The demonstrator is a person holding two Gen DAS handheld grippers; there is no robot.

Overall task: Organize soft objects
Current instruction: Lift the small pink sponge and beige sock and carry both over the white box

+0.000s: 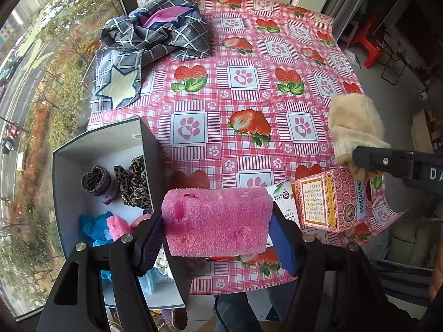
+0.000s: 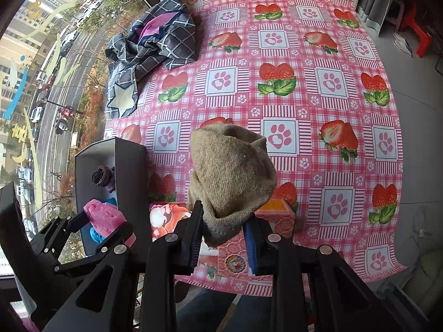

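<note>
My left gripper (image 1: 216, 229) is shut on a pink sponge block (image 1: 218, 221), held above the table's near edge beside the open grey box (image 1: 97, 144). The box holds a rolled dark sock (image 1: 95, 182), a leopard-print cloth (image 1: 134, 182), blue fabric (image 1: 95, 227) and pink foam pieces. My right gripper (image 2: 224, 238) is shut on a beige knitted sock (image 2: 235, 171), lifted over the table. In the left wrist view that sock (image 1: 355, 124) hangs at the right, and the right wrist view shows the pink sponge (image 2: 106, 218) at the lower left.
A crumpled grey checked cloth (image 1: 155, 44) with star patches lies at the table's far left. A pink printed carton (image 1: 329, 199) sits near the front edge on the strawberry tablecloth (image 1: 249, 83). A large window runs along the left. Red stools (image 1: 369, 44) stand beyond the table.
</note>
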